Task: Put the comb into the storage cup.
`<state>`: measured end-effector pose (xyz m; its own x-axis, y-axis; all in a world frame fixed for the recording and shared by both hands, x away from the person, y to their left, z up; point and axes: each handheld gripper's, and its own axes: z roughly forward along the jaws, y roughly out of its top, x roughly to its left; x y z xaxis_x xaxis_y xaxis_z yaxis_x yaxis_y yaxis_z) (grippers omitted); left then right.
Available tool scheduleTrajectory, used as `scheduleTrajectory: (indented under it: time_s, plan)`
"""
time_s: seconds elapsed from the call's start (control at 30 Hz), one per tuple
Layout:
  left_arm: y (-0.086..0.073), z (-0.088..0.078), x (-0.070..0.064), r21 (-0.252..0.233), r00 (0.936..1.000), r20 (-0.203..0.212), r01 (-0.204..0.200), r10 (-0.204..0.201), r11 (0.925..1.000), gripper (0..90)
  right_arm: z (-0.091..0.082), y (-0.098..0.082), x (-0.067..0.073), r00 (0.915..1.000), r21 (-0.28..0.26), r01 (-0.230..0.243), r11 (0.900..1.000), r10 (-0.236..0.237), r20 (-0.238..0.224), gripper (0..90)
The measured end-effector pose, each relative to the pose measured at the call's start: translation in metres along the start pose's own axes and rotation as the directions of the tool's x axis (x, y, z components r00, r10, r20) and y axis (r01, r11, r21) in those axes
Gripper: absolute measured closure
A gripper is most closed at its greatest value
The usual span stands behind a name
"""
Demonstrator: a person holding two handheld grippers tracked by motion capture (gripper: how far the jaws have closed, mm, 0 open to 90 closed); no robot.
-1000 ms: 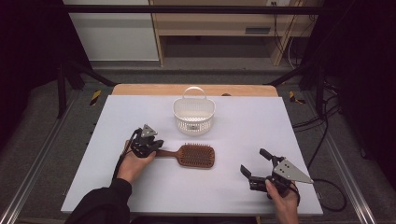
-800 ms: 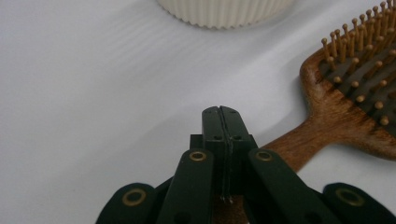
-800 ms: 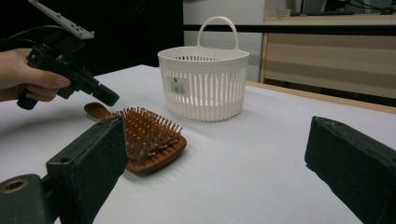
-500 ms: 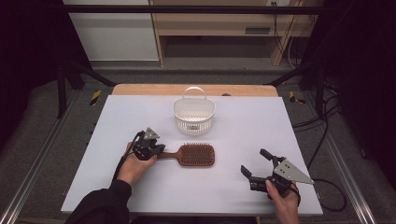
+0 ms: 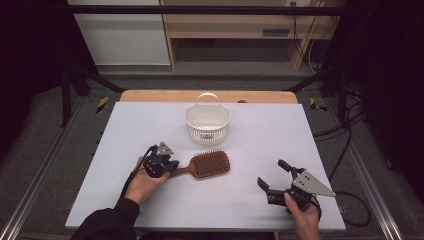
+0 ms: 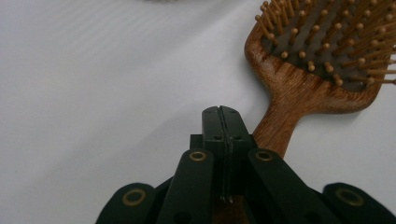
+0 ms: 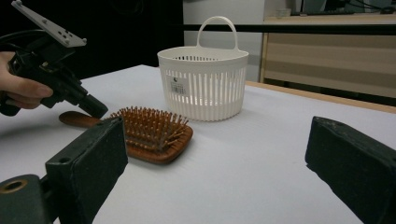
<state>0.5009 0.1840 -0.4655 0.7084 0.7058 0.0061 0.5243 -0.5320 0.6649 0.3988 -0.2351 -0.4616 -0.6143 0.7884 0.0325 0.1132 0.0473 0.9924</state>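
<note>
My left claw (image 5: 170,166) is pressed together above the wooden paddle hairbrush's (image 5: 207,165) handle, holding nothing; the brush lies bristles-up just before the basket (image 5: 207,123). I'd reopen it and straddle the handle squarely. My right claw (image 5: 274,175) stands spread.

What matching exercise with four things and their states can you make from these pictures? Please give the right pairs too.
Things:
1. left gripper
2. right gripper
3. hairbrush
4. basket

States:
a. white, stands upright behind the wooden thing
b. jaws wide apart, nothing between them
c. lies flat, bristles up
d. jaws shut, tip at a wooden handle

Pairs: 1-d, 2-b, 3-c, 4-a
</note>
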Motion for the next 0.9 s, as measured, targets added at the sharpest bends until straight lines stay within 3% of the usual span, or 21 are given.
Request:
scheduleTrajectory:
  time_s: [0.9]
  plan:
    - [-0.008, -0.006, -0.026, 0.042, 0.9981, 0.049, -0.038, 0.036, 0.9984, 89.8, -0.002, 0.000, -0.002, 1.0000, -0.003, -0.008, 1.000, 0.008, 0.005, 5.9]
